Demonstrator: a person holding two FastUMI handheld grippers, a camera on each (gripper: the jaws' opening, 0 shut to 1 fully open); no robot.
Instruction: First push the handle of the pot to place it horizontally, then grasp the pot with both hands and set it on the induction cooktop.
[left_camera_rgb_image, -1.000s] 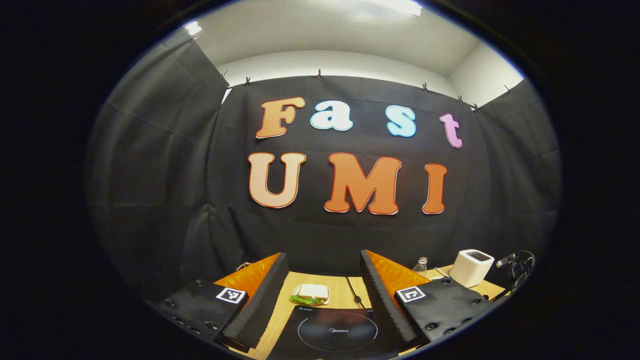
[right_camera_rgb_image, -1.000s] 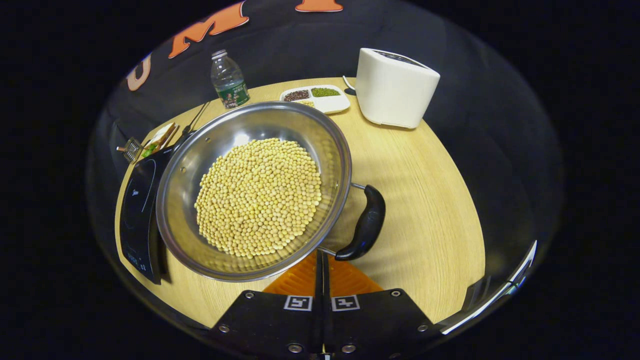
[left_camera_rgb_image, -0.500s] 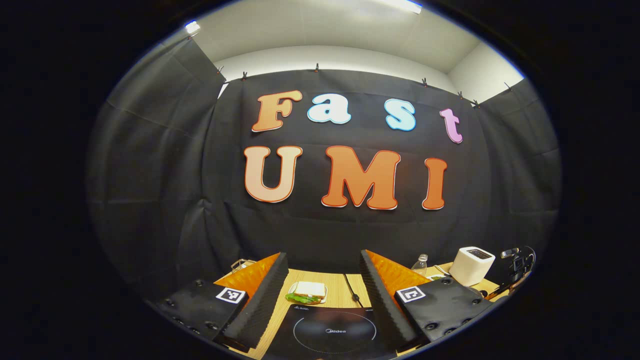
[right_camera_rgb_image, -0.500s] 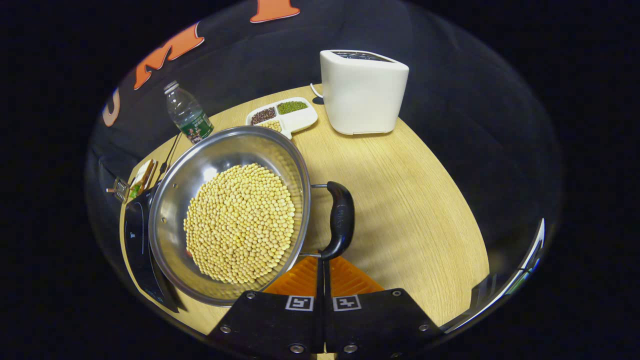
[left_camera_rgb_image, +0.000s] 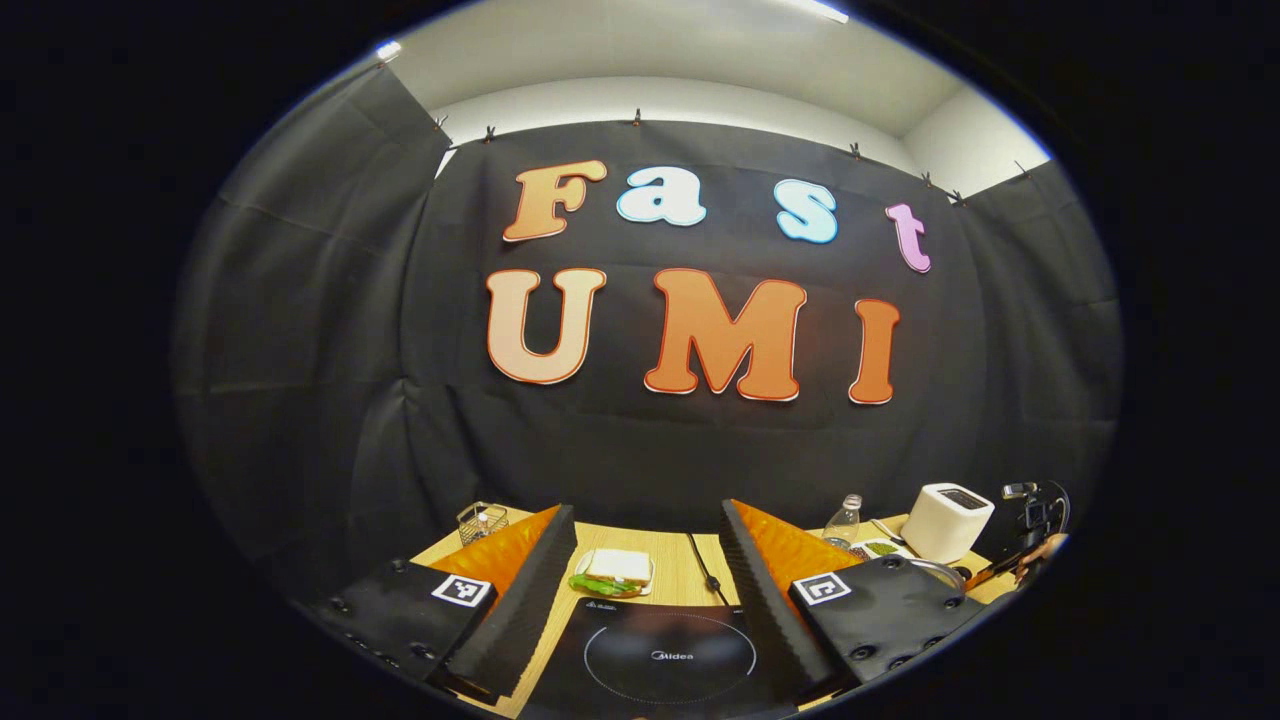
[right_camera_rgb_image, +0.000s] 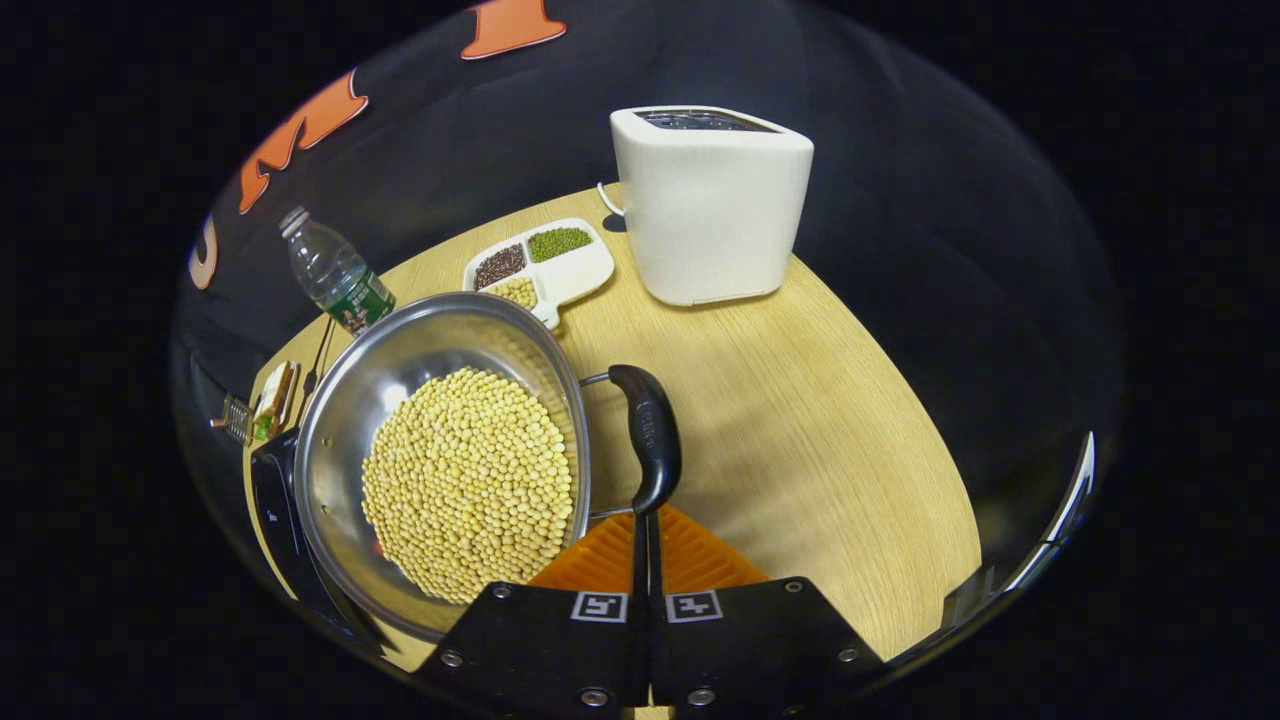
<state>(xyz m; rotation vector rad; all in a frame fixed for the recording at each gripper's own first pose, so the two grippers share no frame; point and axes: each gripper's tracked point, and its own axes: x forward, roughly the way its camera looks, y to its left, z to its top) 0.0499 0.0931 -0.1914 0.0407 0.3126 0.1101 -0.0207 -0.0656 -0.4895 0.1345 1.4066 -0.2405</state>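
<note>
1. Where the right gripper view looks down on the wooden table (right_camera_rgb_image: 820, 420), the right gripper (right_camera_rgb_image: 641, 525) sits at bottom centre with its two fingers pressed together, nothing held between them; the tips lie just at the lower end of the pot's black handle (right_camera_rgb_image: 648, 435), and contact cannot be confirmed.
2. Pot (right_camera_rgb_image: 345, 420): steel, round, left of centre in the right gripper view, filled with yellow beans (right_camera_rgb_image: 465, 480). Its handle stands on the right side of the rim, running top to bottom in the frame.
3. Induction cooktop (right_camera_rgb_image: 272, 500): black slab at lower left in the right gripper view, partly under the pot's left edge. In the left gripper view it lies at bottom centre (left_camera_rgb_image: 650, 655), between the fingers.
4. Left gripper (left_camera_rgb_image: 645, 580): fingers spread wide apart at the bottom of the left gripper view, holding nothing, raised above the cooktop.
5. Toaster-like white appliance (right_camera_rgb_image: 712, 205): upper centre, on the table's far edge.
6. Divided white dish (right_camera_rgb_image: 545, 265) with dark, green and yellow beans: just beyond the pot rim.
7. Plastic bottle (right_camera_rgb_image: 335, 270): upper left, upright.
8. Sandwich (left_camera_rgb_image: 615, 572) on a plate: beyond the cooktop, centre of the left gripper view.
9. Small wire basket (left_camera_rgb_image: 482, 520): lower left of the left gripper view.
</note>
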